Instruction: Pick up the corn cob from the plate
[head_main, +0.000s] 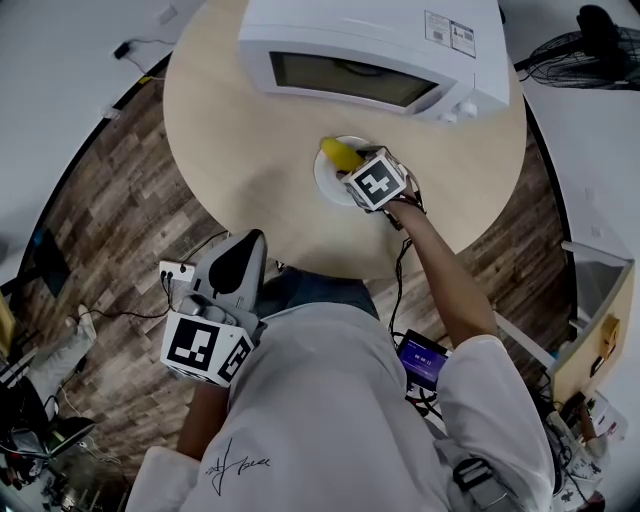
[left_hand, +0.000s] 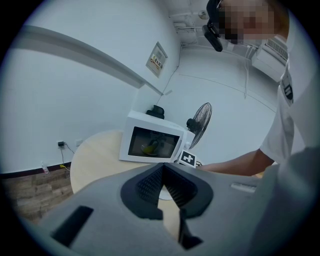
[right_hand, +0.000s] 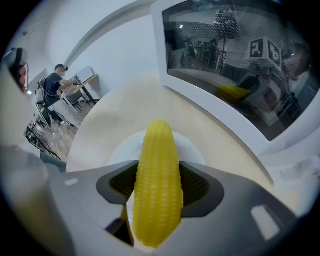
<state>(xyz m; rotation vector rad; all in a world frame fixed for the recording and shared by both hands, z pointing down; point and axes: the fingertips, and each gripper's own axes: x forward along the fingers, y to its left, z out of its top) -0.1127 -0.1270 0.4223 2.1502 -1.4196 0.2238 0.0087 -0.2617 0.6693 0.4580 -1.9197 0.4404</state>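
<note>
Grasp step in hand, lift not yet begun. The right claw (right_hand: 159, 176) is pointing steeply down with its jaws spread wide, straddling the cob (right_hand: 157, 200). The cob is lying lengthwise between the jaws, its tapered end reaching past the tips. The ribbed pads are sitting right at the cob's two flanks, but no firm pinch is showing, and the cob is resting on the plate (head_main: 326, 182) directly beneath the claw. By judgement, the next move is calling for the jaws to close squarely on the cob's widest part, followed by a straight rise clear of the plate. The rounded, ridged surface is likely to roll or slip under an off-centre squeeze. The left claw (left_hand: 162, 170), low beside the person's body and well apart from the cob, is idling with its jaws pressed together on nothing. The plate is sitting on a round, pale wooden worktop (head_main: 240, 150), which is lying bare to the left of the right claw. Just beyond that claw's tips a white microwave (head_main: 370, 50) is standing with its door closed, the dark glass reflecting the cob. Past the worktop's edge a dark plank floor (head_main: 110, 220) is carrying loose cables. A fan (left_hand: 201, 120) is standing farther out beyond the microwave by a white wall, and another person (right_hand: 52, 82) is working at a desk far to the claw's left.
</note>
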